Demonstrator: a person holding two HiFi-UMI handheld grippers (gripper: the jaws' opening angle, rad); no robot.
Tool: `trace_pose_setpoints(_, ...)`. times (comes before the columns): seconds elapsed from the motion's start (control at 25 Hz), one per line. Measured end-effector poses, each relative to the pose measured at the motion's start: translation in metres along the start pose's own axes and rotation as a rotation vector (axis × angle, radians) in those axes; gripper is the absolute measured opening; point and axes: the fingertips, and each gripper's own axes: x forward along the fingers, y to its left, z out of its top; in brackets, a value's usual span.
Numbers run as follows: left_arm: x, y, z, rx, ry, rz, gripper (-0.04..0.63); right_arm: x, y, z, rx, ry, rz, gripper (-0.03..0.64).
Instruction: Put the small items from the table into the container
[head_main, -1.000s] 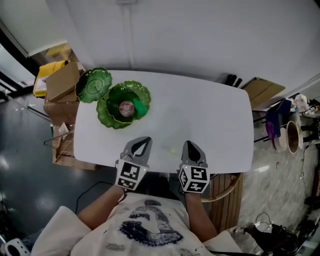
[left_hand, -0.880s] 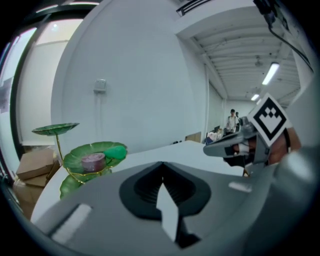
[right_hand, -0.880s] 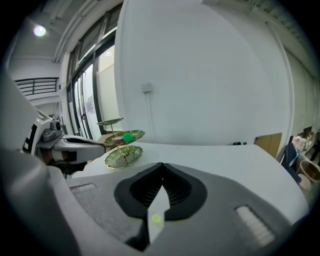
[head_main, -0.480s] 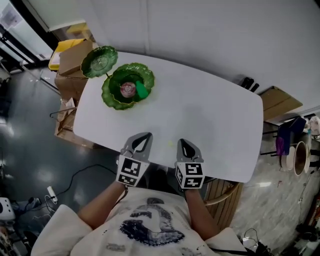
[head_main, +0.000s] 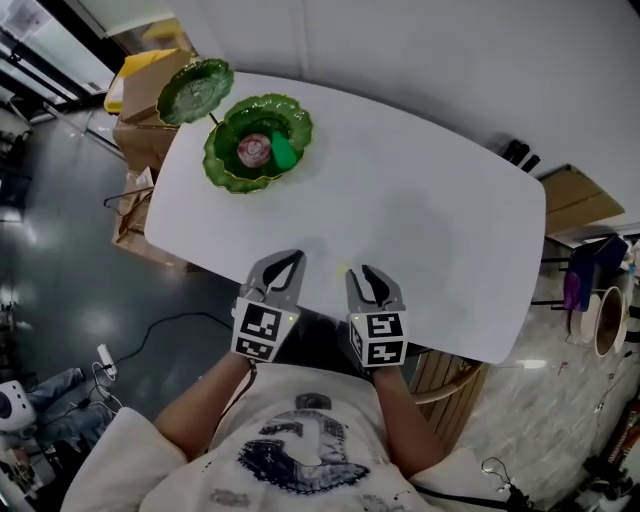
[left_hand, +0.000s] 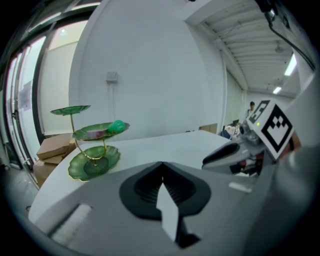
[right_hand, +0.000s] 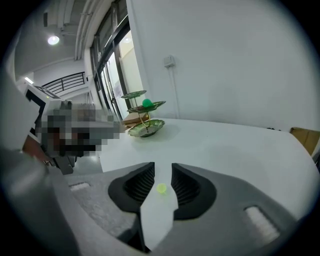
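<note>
A three-tier green leaf-shaped stand (head_main: 226, 168) rises at the white table's (head_main: 430, 220) far left corner. Its middle tier holds a pink round item (head_main: 254, 149) and a green item (head_main: 284, 151); the stand (left_hand: 94, 162) also shows in the left gripper view. A tiny yellow-green bead (right_hand: 161, 188) lies on the table near the front edge. My right gripper (right_hand: 162, 167) hangs low over it, its jaws opening; the bead lies between them, untouched. My left gripper (head_main: 288, 258) hovers beside the right gripper (head_main: 362, 272), shut and empty.
Cardboard boxes (head_main: 148, 105) are stacked on the floor beside the stand's corner, and more flat boxes (head_main: 575, 200) lie past the table's right end. A wooden chair (head_main: 445, 375) stands under the front edge. Cables run across the dark floor at left.
Both grippers have sunk toward the table's front edge. The right gripper has shifted left over the bead and its jaws have parted.
</note>
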Motion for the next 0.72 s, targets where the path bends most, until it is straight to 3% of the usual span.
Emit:
trace_pose_setpoints(0.52,0.013,0.000,-0.013,-0.049,0.021,0.030,-0.011,0.027,0.003,-0.030,-0.040,0.098,0.051,0.133)
trace_pose_setpoints(0.6,0.014,0.000,-0.017,-0.054,0.026,0.031,-0.011,0.031,0.008,-0.036,-0.045,0.116,0.064,0.177)
trace_pose_setpoints(0.72,0.015,0.002,-0.021,-0.062,0.033,0.035,-0.011,0.038,0.013,-0.042,-0.058,0.137,0.079,0.183)
